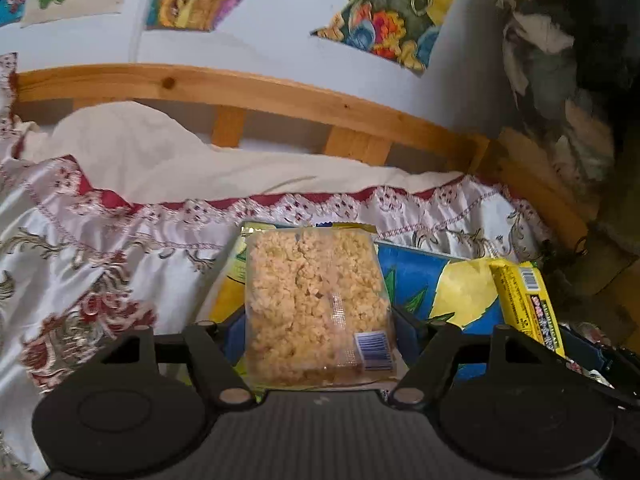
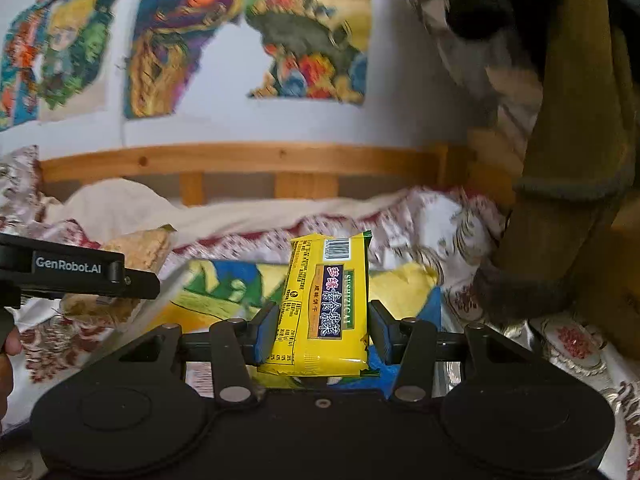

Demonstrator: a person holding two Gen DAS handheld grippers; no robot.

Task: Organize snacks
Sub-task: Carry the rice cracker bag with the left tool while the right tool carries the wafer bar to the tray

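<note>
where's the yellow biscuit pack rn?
Yellow biscuit pack sits centre of the right wrist view, clamped in the right gripper, above the blue-yellow bag on the bed.

Rice cake pack: clear glossy plastic film over a rough, crumbly, puffed-grain surface. Yellow pack: glossy printed plastic wrapper, smooth, crimped at the ends. Bag beneath: shiny printed plastic, creased. Bedspread: satin-like cloth with a sheen, embroidered, lace-trimmed edge. Sheet: plain matt cloth. Headboard: varnished knotty wood, smooth. Left gripper and right gripper: matt black plastic with small metal pivot pins. Posters: matt paper.
</note>
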